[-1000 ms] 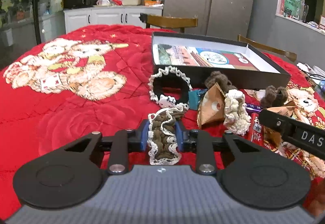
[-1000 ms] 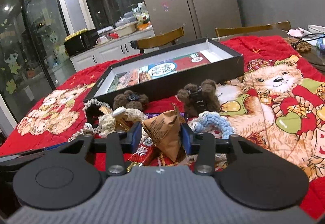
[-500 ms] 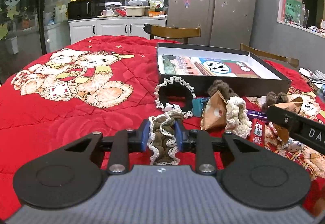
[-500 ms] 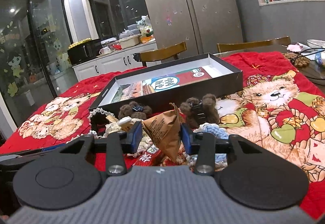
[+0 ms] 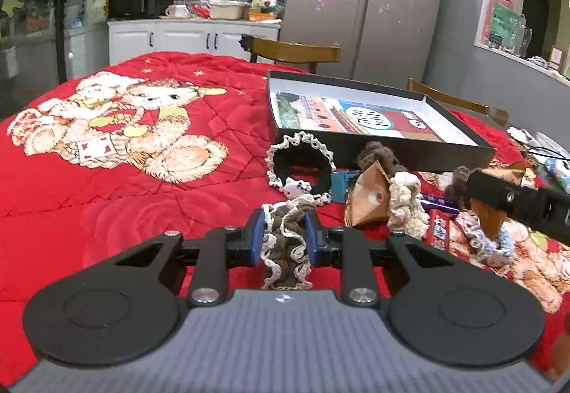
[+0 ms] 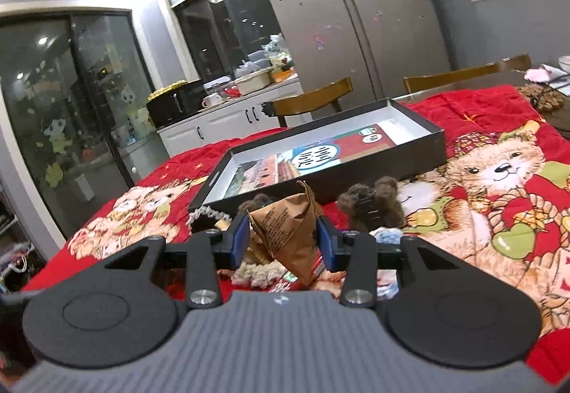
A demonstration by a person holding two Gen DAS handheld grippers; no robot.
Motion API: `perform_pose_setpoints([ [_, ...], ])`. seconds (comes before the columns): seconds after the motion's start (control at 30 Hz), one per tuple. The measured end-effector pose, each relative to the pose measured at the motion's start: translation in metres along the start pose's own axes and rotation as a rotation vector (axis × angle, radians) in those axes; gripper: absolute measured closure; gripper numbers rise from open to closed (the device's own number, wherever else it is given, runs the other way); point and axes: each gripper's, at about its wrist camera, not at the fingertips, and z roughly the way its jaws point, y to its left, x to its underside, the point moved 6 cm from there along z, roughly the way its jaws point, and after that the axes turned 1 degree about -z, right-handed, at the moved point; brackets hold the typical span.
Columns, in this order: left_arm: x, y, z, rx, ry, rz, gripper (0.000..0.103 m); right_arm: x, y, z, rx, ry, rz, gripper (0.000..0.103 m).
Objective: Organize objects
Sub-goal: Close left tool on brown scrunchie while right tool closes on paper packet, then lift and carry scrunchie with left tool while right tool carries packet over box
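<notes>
Left gripper (image 5: pixel 284 231) was clamped on a brown lace-edged scrunchie (image 5: pixel 286 247); right gripper (image 6: pixel 281 238) pinched a brown paper packet (image 6: pixel 288 232). Black scrunchie (image 5: pixel 301 163), cream scrunchie (image 5: pixel 406 204) and another packet (image 5: pixel 367 200) lay between them and the open box (image 5: pixel 413 152).

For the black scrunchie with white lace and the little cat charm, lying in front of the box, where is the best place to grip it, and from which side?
Grip the black scrunchie across its near band, beside the cat charm, coming from above. It lies flat as an open ring, so one finger can probably enter the hole and one stay outside. The box wall crowds its far side; the blue clip sits at its right.
</notes>
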Motion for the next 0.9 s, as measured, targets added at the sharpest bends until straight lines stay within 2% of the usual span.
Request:
perform_pose_setpoints([
  [0.37,-0.015,0.008,-0.005,0.105,0.054,-0.035,0.083,-0.031,0.018,-0.005,-0.040,-0.030,-0.049,0.059],
  [0.67,-0.062,0.007,-0.021,0.140,-0.019,-0.014,0.083,-0.066,0.029,0.016,-0.022,-0.028,-0.091,0.059],
  [0.8,-0.090,-0.003,-0.020,0.148,-0.079,0.011,0.083,-0.083,0.024,0.046,-0.014,0.011,-0.077,0.058],
  [0.9,-0.108,-0.011,-0.010,0.176,-0.092,0.004,0.083,-0.092,0.014,0.076,-0.010,0.050,-0.042,0.058],
])
